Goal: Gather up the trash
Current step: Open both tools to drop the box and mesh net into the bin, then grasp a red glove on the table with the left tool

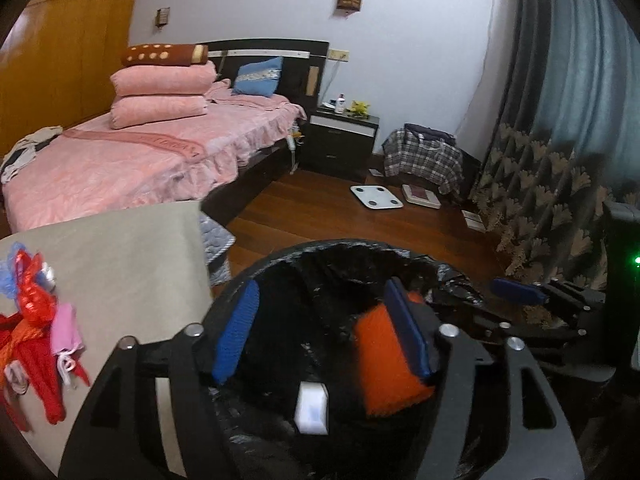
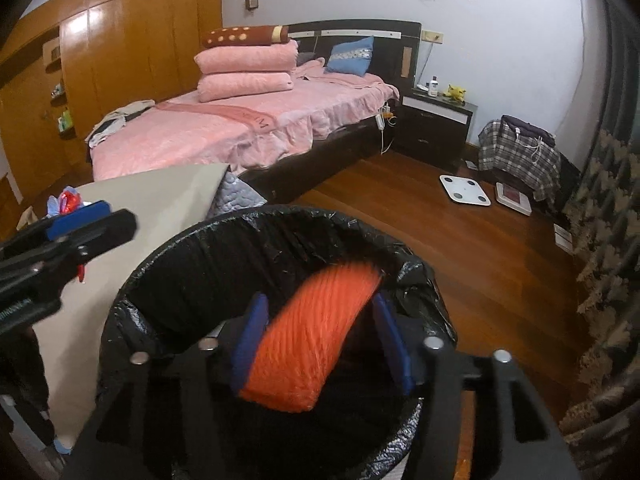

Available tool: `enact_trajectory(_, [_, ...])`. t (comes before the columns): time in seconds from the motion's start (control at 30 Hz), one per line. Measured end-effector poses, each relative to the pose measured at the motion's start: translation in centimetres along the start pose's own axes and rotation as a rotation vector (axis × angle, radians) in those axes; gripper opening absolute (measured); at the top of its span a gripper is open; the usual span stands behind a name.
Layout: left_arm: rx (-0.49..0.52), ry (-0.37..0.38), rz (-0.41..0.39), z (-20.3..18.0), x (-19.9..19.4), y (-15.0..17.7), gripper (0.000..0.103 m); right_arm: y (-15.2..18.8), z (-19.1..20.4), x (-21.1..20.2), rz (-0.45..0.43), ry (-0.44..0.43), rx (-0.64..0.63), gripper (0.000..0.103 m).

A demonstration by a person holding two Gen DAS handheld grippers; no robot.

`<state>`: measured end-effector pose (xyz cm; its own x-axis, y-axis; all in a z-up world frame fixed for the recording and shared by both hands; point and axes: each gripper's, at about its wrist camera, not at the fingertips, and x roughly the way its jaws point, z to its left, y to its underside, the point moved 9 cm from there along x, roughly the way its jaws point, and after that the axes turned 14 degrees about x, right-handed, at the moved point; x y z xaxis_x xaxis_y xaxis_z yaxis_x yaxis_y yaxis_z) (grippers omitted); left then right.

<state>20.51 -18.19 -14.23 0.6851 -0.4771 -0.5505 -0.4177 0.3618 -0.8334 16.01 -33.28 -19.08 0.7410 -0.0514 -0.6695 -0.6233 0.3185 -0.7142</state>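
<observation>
Bedroom, reddish-brown wooden plank floor [image 2: 460, 240], pale wall behind. A bed under a pink ruffled cover [image 2: 240, 136] fills the middle distance, folded pink blankets and a blue cushion stacked toward its dark headboard. A black bedside cabinet [image 2: 436, 128] stands just beside the bed. A white square bathroom scale [image 1: 376, 197] lies flat on the floor near a plaid cloth bag [image 2: 520, 152]. Orange-brown wooden wardrobe panels run along the far side; a grey-blue patterned curtain [image 1: 560, 160] hangs at the near edge.

A beige flat tabletop [image 1: 120, 264] sits just beside a round bin lined with a black plastic bag [image 2: 208, 256]. Red and blue mesh scraps with a pink cloth piece [image 1: 40, 320] lie on the tabletop, partly cut off by the lens edge.

The bin's depth is black and unreadable. A small white block [image 1: 312, 408] shows low in the left wrist view; what it is cannot be told.

The left gripper [image 1: 324, 332] hangs over the bin mouth, blue pads spread, nothing pinched. The right gripper [image 2: 320, 344] also hangs over the bin, jaws parted.

An orange ribbed mesh roll [image 2: 312, 336], motion-blurred, lies between the right gripper's pads over the bin opening. Its long axis slants from low near the left pad up toward the bin's far rim. Whether a pad touches it cannot be told through the blur.
</observation>
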Motion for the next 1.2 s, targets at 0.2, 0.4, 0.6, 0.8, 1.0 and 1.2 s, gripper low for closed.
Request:
enact_trajectory(0.2, [-0.026, -0.125, -0.01, 4.4, -3.8, 1.3, 0.088, -0.9, 2.7, -1.3, -0.068, -0.044, -0.007, 0.097])
enact_trajectory(0.4, [-0.068, -0.265, 0.001, 10.0, -8.1, 3.6, 0.09, -1.2, 8.7, -1.5, -0.086, -0.168, -0.024, 0.097])
enact_trajectory(0.6, [-0.119, -0.397, 0.018, 15.5, -11.9, 6.2, 0.09, -0.9, 15.3, -0.4, -0.076, -0.257, -0.051, 0.097])
enact_trajectory(0.8, [-0.167, -0.497, 0.055, 20.5, -14.4, 9.6, 0.09, 0.7, 21.9, 1.0, -0.046, -0.333, -0.093, 0.097])
enact_trajectory(1.0, [-0.23, -0.574, 0.103, 25.9, -15.6, 12.7, 0.081, 2.6, 27.1, 3.3, -0.012, -0.363, -0.16, 0.097])
enact_trajectory(1.2, [-0.279, -0.599, 0.14, 30.2, -14.7, 14.7, 0.075, 3.7, 30.4, 5.3, 0.012, -0.373, -0.183, 0.094])
